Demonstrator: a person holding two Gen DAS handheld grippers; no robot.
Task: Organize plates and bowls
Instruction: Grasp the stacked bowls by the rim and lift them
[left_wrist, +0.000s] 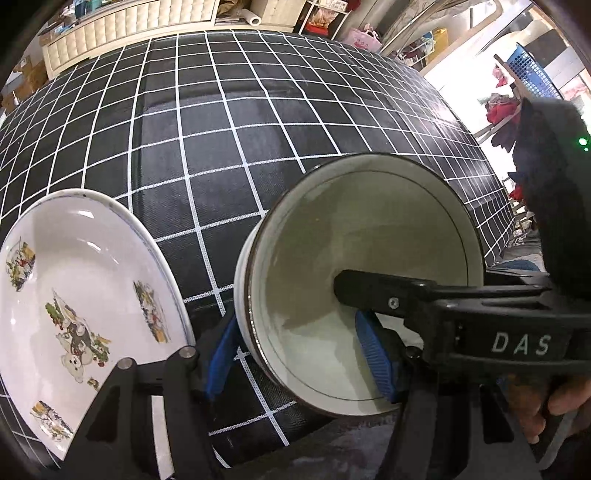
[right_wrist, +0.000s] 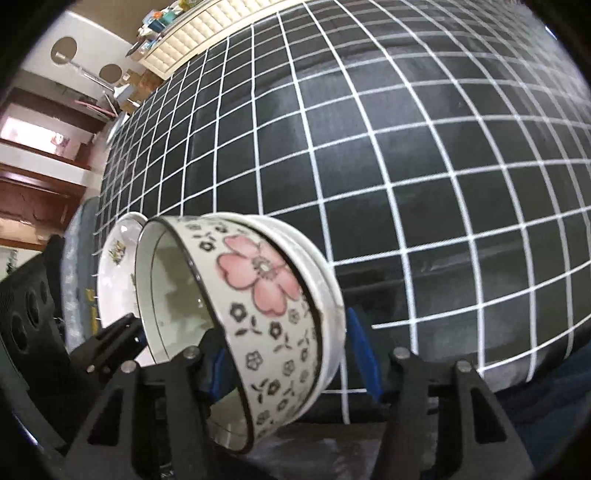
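Note:
Two nested bowls hang tilted on their side over the near edge of the table. The inner one is a floral bowl (left_wrist: 351, 240) (right_wrist: 258, 273) with a pink flower; it sits in a plain white bowl (left_wrist: 242, 280) (right_wrist: 325, 295). My right gripper (right_wrist: 290, 362) is shut on them, with one pad inside and the other against the white bowl's outside. Its inner finger (left_wrist: 369, 291) reaches deep into the bowl. My left gripper (left_wrist: 295, 356) is open astride the rim, and its inner pad stands clear of the wall. A white cartoon-print plate (left_wrist: 85, 295) (right_wrist: 116, 266) lies just to the left.
The black tablecloth with a white grid (left_wrist: 221, 147) (right_wrist: 406, 166) stretches far ahead. A cream padded cabinet (left_wrist: 129, 26) stands beyond the far edge, and a blue basket (left_wrist: 532, 74) is at the right. A hand (left_wrist: 561, 406) holds the right gripper. A black speaker (right_wrist: 22, 314) stands left.

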